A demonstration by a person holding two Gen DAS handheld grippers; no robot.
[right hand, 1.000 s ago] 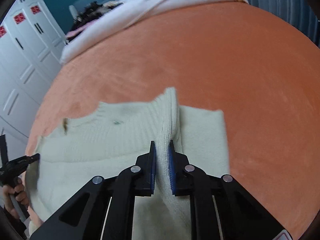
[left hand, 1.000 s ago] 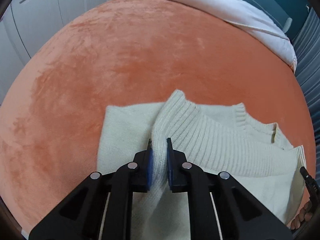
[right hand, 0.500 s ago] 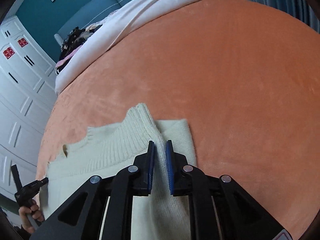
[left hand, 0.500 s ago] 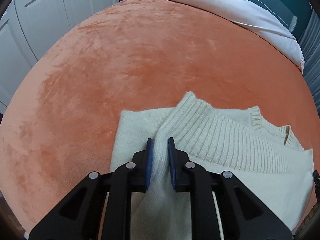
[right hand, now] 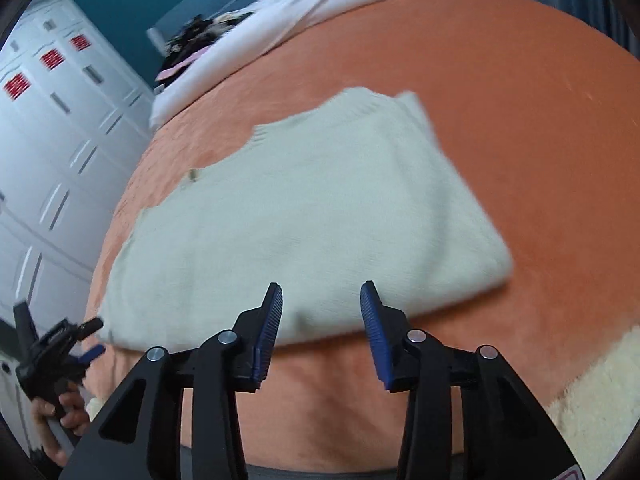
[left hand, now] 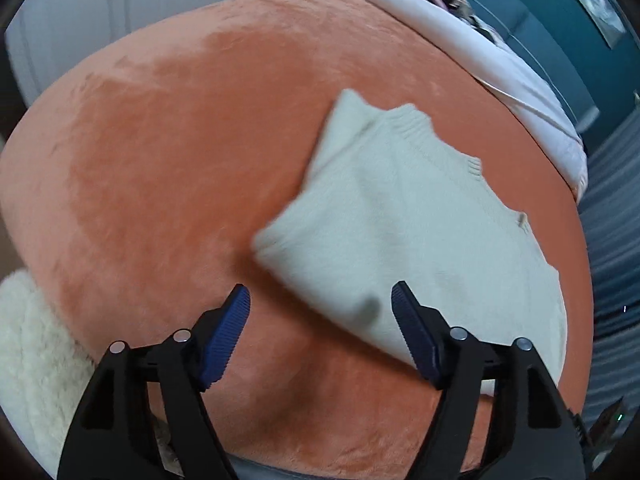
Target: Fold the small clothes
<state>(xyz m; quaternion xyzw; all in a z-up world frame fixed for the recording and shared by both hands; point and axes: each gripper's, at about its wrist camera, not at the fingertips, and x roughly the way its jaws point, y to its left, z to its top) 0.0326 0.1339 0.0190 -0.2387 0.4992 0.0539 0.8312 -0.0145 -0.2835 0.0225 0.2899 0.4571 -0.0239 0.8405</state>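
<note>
The folded sweater [right hand: 304,216] lies on the bed [right hand: 520,128], a heap of bedding [right hand: 320,16] behind it at the far edge, a wardrobe [right hand: 52,128] to its left in the right wrist view.

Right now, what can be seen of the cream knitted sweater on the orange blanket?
The cream knitted sweater lies folded and flat on the plush orange blanket, a soft fuzzy knit with ribbed trim along its stepped far edge. Its near fold edge sits just ahead of both grippers. The left gripper and right gripper have their jaws opening, blue pads clear of the fabric; nothing but the blanket touches it. Motion blur hides finer detail.
</note>
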